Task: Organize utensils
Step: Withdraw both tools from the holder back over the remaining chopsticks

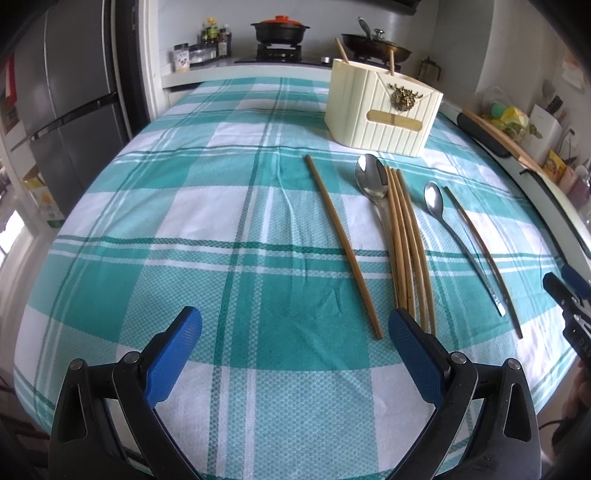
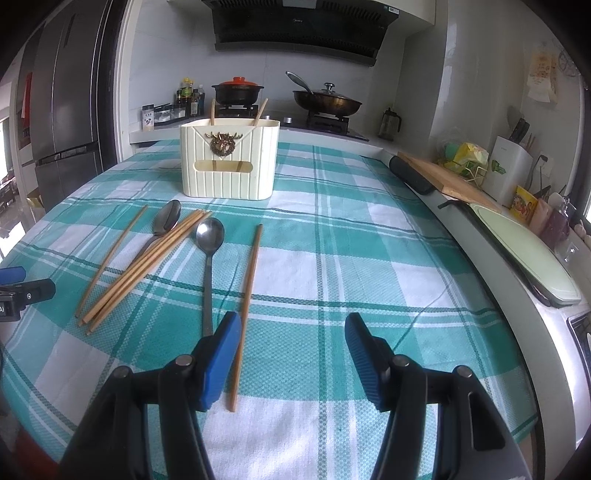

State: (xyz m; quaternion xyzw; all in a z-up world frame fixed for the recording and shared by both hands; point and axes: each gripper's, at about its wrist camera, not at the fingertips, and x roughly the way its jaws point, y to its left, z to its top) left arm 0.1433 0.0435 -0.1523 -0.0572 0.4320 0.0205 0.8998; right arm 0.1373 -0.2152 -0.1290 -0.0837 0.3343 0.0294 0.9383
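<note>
Two claws, both w/ jaws spread wide, nothing between the pads. Left claw hovers low over the teal-check cloth on the tabletop, pointing fwd toward the holder; its right pad sits just in front of the near ends of the chopstick bundle. Right claw likewise low, level, aimed up the tabletop; left pad just beside the near end of the lone right chopstick, handle end of the small spoon next to it.

Left wrist view only: the rightmost chopstick looks dark and curved by lens; right claw tip shows at the far right edge, blue pad and black body. Single left chopstick lies apart from the bundle, on the left side of it. Big spoon bowl touches the bundle's far end, handle runs under/alongside it; can't tell which.

Right wrist view only: range hood, cutting board and pale tray along the right counter edge; left claw tip at far left edge. Bundle reads as approx. four sticks fanned at the near end.

Both views: cream ribbed utensil holder upright at far side of cloth, brass emblem on front, two chopsticks standing in it, tilted apart. All loose utensils lie flat betw. claws and holder. Stove w/ red-lidded pot and wok behind; fridge at left.
</note>
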